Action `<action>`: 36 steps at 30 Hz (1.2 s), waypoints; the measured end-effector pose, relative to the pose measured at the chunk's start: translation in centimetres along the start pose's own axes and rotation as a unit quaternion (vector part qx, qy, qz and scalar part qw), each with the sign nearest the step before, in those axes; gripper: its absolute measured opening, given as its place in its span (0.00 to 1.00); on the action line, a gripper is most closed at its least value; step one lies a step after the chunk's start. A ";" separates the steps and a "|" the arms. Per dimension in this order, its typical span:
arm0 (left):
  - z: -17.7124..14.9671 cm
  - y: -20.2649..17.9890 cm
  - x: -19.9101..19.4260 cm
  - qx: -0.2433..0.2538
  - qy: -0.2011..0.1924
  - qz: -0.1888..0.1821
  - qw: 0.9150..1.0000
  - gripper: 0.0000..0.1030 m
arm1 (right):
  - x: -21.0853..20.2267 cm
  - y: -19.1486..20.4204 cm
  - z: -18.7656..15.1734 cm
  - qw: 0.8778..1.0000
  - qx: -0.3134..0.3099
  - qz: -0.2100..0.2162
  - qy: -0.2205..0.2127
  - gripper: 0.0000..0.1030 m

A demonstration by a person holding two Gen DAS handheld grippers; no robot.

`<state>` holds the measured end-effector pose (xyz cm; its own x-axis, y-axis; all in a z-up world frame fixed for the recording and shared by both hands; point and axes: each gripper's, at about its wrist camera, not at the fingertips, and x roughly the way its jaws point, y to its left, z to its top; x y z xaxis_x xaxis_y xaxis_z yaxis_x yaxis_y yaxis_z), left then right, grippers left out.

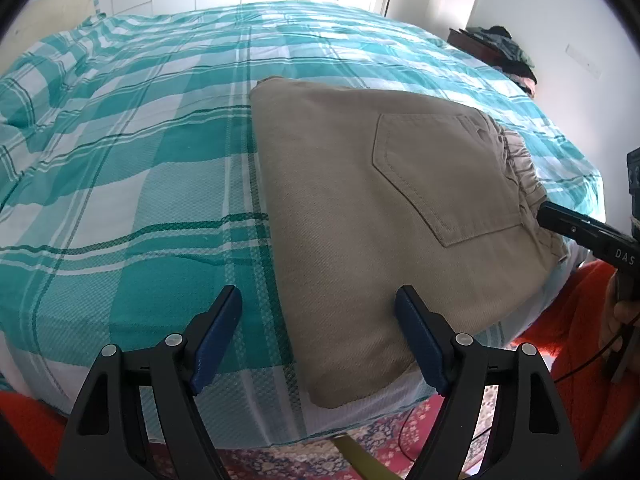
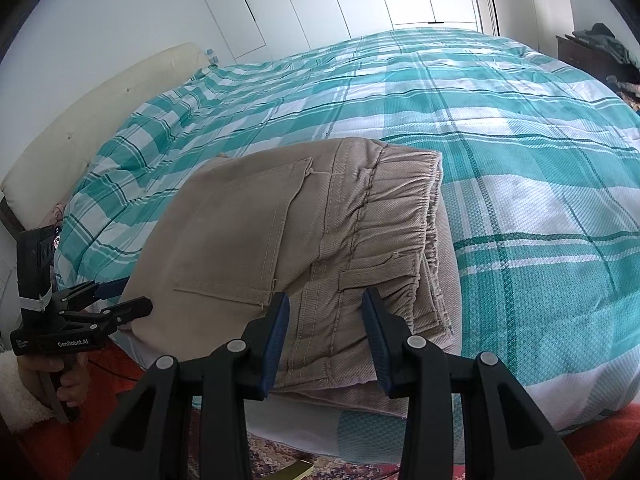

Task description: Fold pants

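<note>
Beige pants (image 1: 360, 208) lie folded into a compact stack near the front edge of the bed, back pocket up, elastic waistband to the right. They also show in the right wrist view (image 2: 280, 240). My left gripper (image 1: 320, 312) is open, its jaws astride the stack's folded left edge, holding nothing. My right gripper (image 2: 326, 312) is open just above the waistband end, holding nothing. The right gripper also shows in the left wrist view (image 1: 560, 220) at the waistband. The left gripper shows in the right wrist view (image 2: 120, 300) at the stack's left edge.
The bed has a teal and white plaid cover (image 1: 140, 160). A cream headboard (image 2: 80, 120) is at the left. A dark dresser with piled clothes (image 1: 500, 48) stands at the far right. An orange and patterned rug (image 1: 400, 440) lies below the bed edge.
</note>
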<state>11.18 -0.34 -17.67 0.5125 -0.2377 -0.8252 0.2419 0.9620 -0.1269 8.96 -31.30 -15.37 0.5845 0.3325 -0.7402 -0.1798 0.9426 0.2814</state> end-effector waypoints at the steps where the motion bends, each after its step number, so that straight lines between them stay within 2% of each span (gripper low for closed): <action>1: 0.0 0.0 0.0 0.000 0.000 0.000 1.000 0.78 | 0.0 0.0 0.0 1.000 0.000 0.000 0.000 0.38; 36: -0.1 0.1 0.0 0.000 0.000 0.001 1.000 0.81 | 0.0 0.1 0.0 1.000 -0.003 -0.002 -0.002 0.38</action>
<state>11.14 -0.21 -17.72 0.5125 -0.2348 -0.8260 0.2398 0.9628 -0.1249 8.93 -31.22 -15.30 0.5883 0.3278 -0.7392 -0.1825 0.9444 0.2736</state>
